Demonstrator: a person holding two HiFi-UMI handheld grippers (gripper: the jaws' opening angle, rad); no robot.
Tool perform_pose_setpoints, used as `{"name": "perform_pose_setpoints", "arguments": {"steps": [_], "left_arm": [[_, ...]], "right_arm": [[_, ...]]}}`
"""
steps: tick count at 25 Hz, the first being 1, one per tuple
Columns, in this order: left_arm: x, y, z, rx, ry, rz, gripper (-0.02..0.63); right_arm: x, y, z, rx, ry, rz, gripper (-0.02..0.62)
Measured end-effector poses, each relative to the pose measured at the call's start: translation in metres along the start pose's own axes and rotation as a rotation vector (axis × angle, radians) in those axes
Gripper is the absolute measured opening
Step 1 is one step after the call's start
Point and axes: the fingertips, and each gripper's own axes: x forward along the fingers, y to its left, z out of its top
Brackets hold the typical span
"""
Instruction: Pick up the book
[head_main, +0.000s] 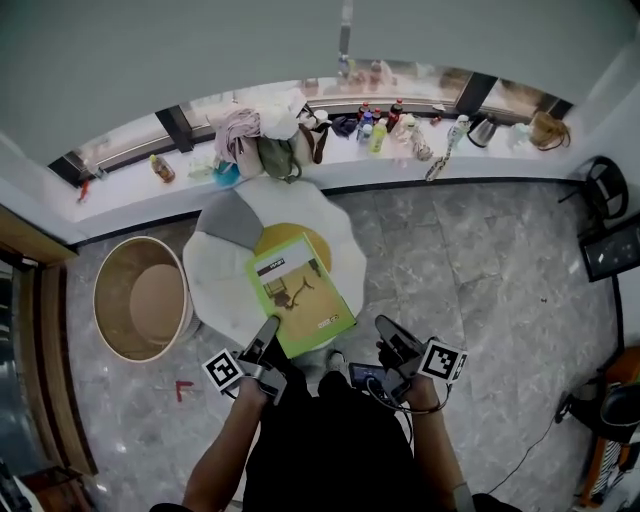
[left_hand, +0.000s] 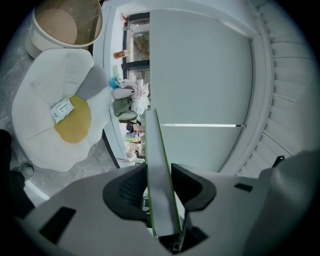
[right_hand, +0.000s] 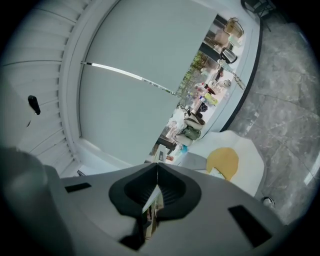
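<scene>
A green-covered book (head_main: 298, 290) hangs tilted above a white egg-shaped cushion (head_main: 215, 280) with a yellow centre (head_main: 275, 238). My left gripper (head_main: 268, 328) is shut on the book's near left corner. In the left gripper view the book (left_hand: 158, 150) runs edge-on between the pads of the left gripper (left_hand: 159, 187). A small card (left_hand: 62, 109) lies on the cushion (left_hand: 40, 100) below. My right gripper (head_main: 383, 325) sits just right of the book's near edge, apart from it. In its own view the right gripper (right_hand: 158, 167) has its tips together and nothing clearly held.
A round wooden tub (head_main: 143, 297) stands on the marble floor left of the cushion. Behind it the window sill (head_main: 120, 185) carries bags (head_main: 270, 135), several bottles (head_main: 378, 130) and a kettle (head_main: 482, 130). A black chair (head_main: 605, 185) is at the right wall.
</scene>
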Motion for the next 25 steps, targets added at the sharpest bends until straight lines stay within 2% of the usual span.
{"name": "perform_pose_setpoints", "arguments": {"steps": [5, 12, 21, 25], "left_arm": [[-0.017, 0.001, -0.019, -0.027, -0.063, -0.001, 0.158], [-0.038, 0.0, -0.031, 0.0, -0.128, 0.021, 0.159], [-0.065, -0.005, -0.025, 0.01, -0.149, 0.007, 0.158], [-0.097, -0.011, -0.016, 0.0, -0.143, -0.008, 0.158]], "right_arm": [[-0.011, -0.011, -0.01, 0.052, 0.034, 0.05, 0.017], [-0.012, -0.015, -0.02, 0.07, 0.089, 0.107, 0.018], [-0.001, 0.0, -0.046, 0.109, 0.086, 0.13, 0.018], [0.004, 0.019, -0.079, 0.127, 0.076, 0.121, 0.018]]}}
